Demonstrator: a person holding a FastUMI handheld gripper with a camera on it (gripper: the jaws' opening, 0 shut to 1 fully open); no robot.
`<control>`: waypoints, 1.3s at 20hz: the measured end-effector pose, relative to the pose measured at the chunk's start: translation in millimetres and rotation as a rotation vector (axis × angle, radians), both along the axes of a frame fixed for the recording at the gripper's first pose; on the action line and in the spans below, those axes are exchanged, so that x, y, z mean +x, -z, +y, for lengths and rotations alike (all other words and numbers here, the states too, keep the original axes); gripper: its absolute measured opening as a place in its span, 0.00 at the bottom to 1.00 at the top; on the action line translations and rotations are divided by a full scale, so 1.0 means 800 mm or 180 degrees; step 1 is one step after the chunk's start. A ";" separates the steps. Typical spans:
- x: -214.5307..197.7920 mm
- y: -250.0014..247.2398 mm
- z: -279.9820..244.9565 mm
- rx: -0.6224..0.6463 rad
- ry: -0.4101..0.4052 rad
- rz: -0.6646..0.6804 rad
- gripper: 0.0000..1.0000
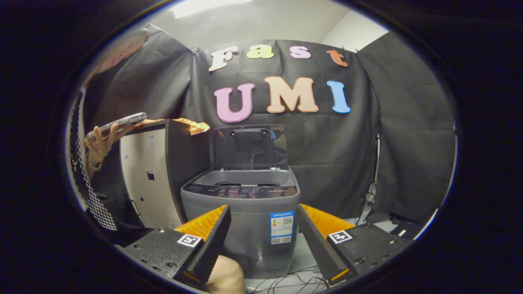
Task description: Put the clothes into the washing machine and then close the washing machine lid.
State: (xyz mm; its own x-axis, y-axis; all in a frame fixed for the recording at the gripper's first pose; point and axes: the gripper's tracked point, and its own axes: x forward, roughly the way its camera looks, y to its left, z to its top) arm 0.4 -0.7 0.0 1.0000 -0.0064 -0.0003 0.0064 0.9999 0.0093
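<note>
**Approach Geometry: Clothes Up and to the Left of the Fingers**

The gripper (263,228) is held low, facing the front of the washing machine (241,204). The fingers are spread wide and hold nothing; the machine's front panel is framed between them. The lid (249,145) is raised upright at the back of the machine, and the tub opening is exposed just below it. The clothes (194,124), an orange bundle, are seen on top of the dark cabinet (167,171) standing just beside the machine, well above and to the left of the fingers. The bundle's long axis cannot be determined. A hand (100,145) holding a phone (118,121) is seen beside the cabinet. It is judged that the fingers must first be raised and swung left to the cabinet top.
</note>
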 end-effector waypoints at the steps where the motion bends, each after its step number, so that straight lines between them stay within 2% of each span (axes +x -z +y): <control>1: 0.004 -0.003 -0.007 0.0093 0.0090 -0.0020 0.97; 3: 0.014 -0.007 -0.007 0.0330 0.0182 -0.0060 0.97; 5: 0.029 -0.022 -0.006 0.0377 0.0254 -0.0150 0.97; 11: 0.104 -0.109 0.022 0.0447 0.0113 -0.0225 0.97; 15: 0.168 -0.189 0.045 0.0377 -0.0008 -0.0453 0.96; 18: 0.217 -0.225 0.068 0.0374 -0.0145 -0.0438 0.95; 22: 0.292 -0.264 0.089 0.0421 -0.0173 -0.0356 0.94; 26: 0.374 -0.295 0.095 0.0215 -0.0095 -0.0323 0.94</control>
